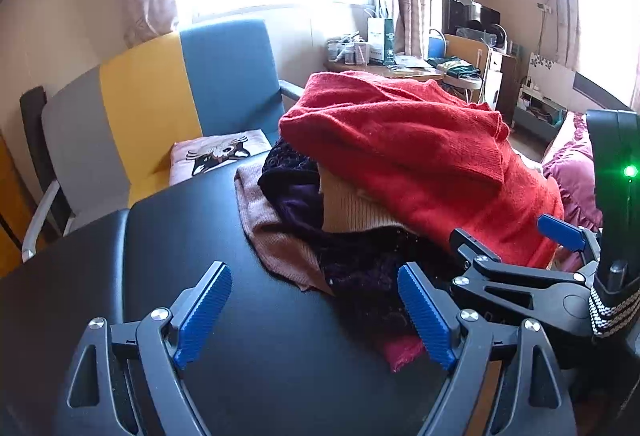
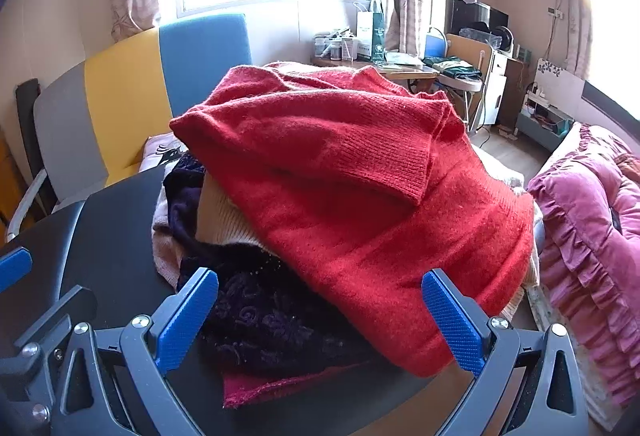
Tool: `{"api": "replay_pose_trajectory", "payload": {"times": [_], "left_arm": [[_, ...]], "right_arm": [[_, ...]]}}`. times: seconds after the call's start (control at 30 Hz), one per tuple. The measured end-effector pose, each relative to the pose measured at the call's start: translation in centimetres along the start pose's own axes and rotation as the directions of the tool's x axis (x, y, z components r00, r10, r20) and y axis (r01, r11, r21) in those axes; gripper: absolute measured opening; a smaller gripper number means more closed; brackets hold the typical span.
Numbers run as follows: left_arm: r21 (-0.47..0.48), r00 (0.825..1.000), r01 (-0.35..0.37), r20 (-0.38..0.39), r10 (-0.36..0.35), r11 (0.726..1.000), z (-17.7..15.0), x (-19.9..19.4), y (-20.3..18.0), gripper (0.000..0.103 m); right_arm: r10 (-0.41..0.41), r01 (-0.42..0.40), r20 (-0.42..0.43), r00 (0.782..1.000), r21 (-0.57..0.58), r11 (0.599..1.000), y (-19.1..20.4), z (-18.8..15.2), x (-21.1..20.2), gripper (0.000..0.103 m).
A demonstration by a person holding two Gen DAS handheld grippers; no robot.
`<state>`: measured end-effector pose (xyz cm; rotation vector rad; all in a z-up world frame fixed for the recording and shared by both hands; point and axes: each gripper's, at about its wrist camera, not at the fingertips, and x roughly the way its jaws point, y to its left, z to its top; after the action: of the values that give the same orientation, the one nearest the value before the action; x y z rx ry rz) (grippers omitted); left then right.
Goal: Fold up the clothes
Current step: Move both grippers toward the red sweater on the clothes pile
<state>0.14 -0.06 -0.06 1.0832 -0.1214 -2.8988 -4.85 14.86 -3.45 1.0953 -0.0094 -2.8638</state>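
Left gripper (image 1: 314, 312): jaws spread wide, empty, over the black table (image 1: 248, 336). Right gripper (image 2: 320, 320): jaws spread wide, empty, at the clothes pile's near edge. Red sweater (image 2: 340, 172) tops the pile on the table.

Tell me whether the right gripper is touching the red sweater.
Cannot tell. In the right wrist view, the open right gripper frames the red sweater, but overlap hides any contact or gap.
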Motion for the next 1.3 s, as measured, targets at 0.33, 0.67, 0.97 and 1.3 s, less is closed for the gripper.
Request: {"api": "replay_pose_trajectory", "payload": {"times": [0.33,0.67,0.97,1.3], "left_arm": [[-0.067,1.000,-0.023,-0.012,0.022,0.997,-2.6,-0.6,2.1,0.086],[-0.113,0.969,-0.098,-0.239,0.069,0.989,-9.0,6.9,7.7,0.082],[-0.201,0.954,-0.129,-0.291,0.067,0.971,-13.4,9.3,12.3,0.082],[-0.213,0.979,-0.091,-0.199,0.048,0.973,-14.2,9.3,13.3,0.103]], "right_arm": [[-0.001,0.002,0.020,1.000,-0.076,0.997,1.5,-1.6,-1.1,0.103],[0.112,-0.122,-0.087,0.990,-0.126,0.984,3.9,-3.1,1.5,0.103],[0.313,-0.329,-0.211,0.926,-0.043,0.943,5.6,-3.7,4.0,0.103],[0.391,-0.393,-0.228,0.892,0.038,0.919,5.3,-3.0,4.6,0.103]]}}
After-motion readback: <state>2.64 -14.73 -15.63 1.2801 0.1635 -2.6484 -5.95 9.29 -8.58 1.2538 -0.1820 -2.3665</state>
